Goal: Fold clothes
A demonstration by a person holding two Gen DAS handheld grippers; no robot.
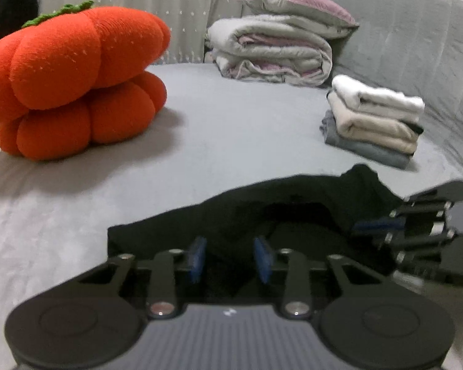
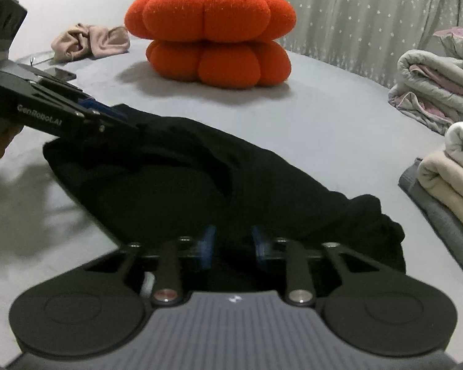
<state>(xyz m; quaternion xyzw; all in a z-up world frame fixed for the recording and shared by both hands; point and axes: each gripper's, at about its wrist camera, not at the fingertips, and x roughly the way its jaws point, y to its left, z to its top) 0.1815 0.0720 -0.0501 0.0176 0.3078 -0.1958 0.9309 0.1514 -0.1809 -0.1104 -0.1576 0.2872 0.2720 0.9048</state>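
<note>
Two grippers point(image 1: 230, 257) point(image 2: 233, 246), black garment point(image 2: 182, 178) bunched between each one's jaws

Dim indoor light, soft shadows, slight motion blur, fisheye bending at edges

Left tongs point(image 1: 230, 259): black linkage arms, silver pivot screws, blue pads point(image 1: 264, 257), round black discs at 7 and 5 o'clock flanking a ribbed grey body. Right tongs point(image 2: 233, 248) match; white "GenRobot.AI" lettering marks the left one's side.
</note>
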